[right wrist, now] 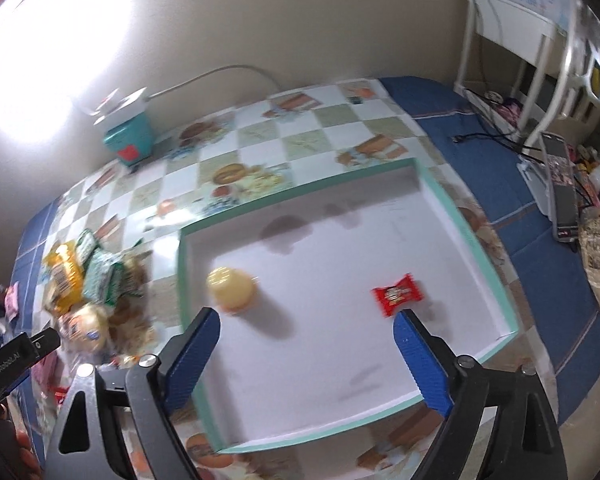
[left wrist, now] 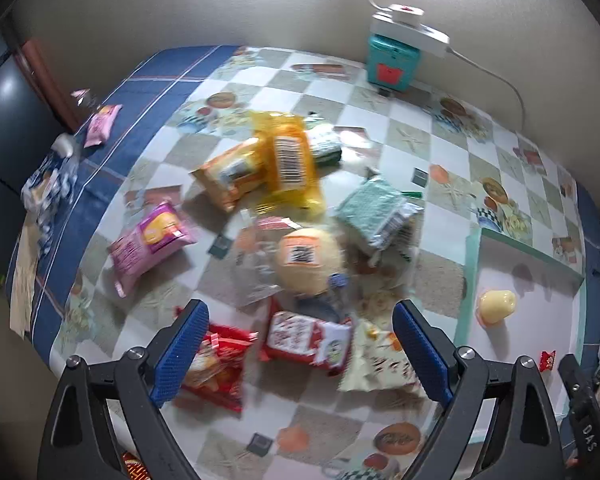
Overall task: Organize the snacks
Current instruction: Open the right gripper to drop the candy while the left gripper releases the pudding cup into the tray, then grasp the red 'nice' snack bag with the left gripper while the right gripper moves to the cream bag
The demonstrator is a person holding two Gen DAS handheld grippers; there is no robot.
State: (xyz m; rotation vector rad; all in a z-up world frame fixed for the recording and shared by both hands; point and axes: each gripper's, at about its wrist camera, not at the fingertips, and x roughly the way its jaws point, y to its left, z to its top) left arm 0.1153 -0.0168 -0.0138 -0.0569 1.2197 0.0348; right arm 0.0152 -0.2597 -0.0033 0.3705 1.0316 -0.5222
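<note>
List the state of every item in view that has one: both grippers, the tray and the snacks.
Left gripper: open, nothing between its fingers.
Right gripper: open, empty.
Shallow white tray with teal rim: nearly empty, holding two items.
Pale yellow jelly cup: inside the tray, tipped on its side.
Small red candy wrapper: lying flat in the tray.
Pile of packaged snacks: loose on the checked tablecloth, outside the tray.

1. Left gripper (left wrist: 300, 344): black angular arms, blue ribbed pads (left wrist: 182, 354), round silver screws at the joints.
2. Right gripper (right wrist: 306, 354): the same black arms, blue pads (right wrist: 420, 364) and silver screws; triangular cut-outs in the outer arms.
</note>
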